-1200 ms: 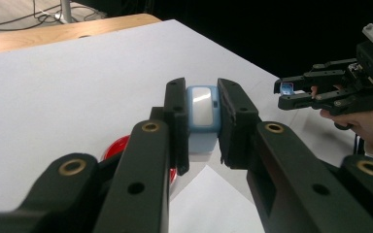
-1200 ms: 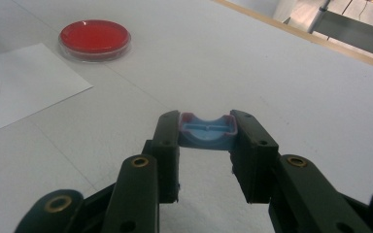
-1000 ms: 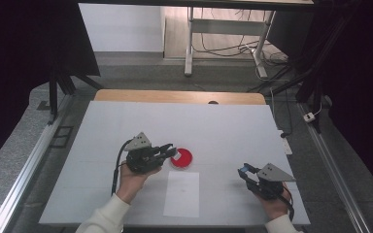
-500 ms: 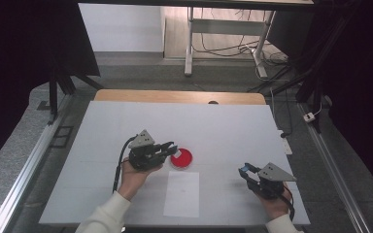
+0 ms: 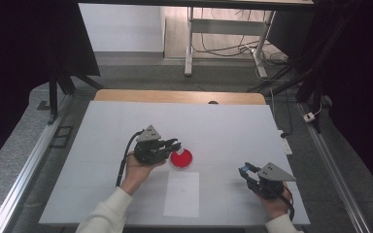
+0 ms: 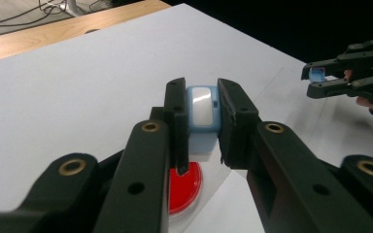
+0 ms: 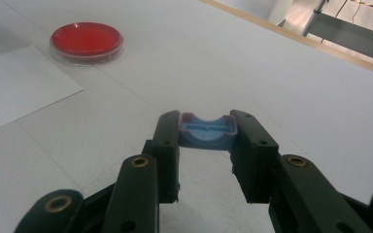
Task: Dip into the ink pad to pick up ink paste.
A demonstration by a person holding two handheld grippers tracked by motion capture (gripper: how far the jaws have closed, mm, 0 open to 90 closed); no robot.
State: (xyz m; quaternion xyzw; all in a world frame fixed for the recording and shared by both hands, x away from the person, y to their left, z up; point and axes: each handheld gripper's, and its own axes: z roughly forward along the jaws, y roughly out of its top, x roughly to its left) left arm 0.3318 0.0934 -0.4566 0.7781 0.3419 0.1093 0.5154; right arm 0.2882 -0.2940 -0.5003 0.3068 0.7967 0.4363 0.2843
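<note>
Looks like the stamp's already uncapped: left gripper [image 6: 200, 121] has its fingers clamped on the blue stamp body [image 6: 202, 111] right above the red ink pad [image 5: 181, 158], right gripper [image 7: 208, 133] clamps the cap [image 7: 208, 130], so inking and pressing the paper sheet [image 5: 181, 194] are left.

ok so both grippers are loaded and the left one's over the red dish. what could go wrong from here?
1. The left gripper grips the pale blue block only at the jaw tips, above the red dish; a slip could drop it into the dish.
2. The right gripper pinches the blue cap by its edges, so it could twist loose.
3. The paper sheet lies loose between the hands; a low pass could drag it.
</note>
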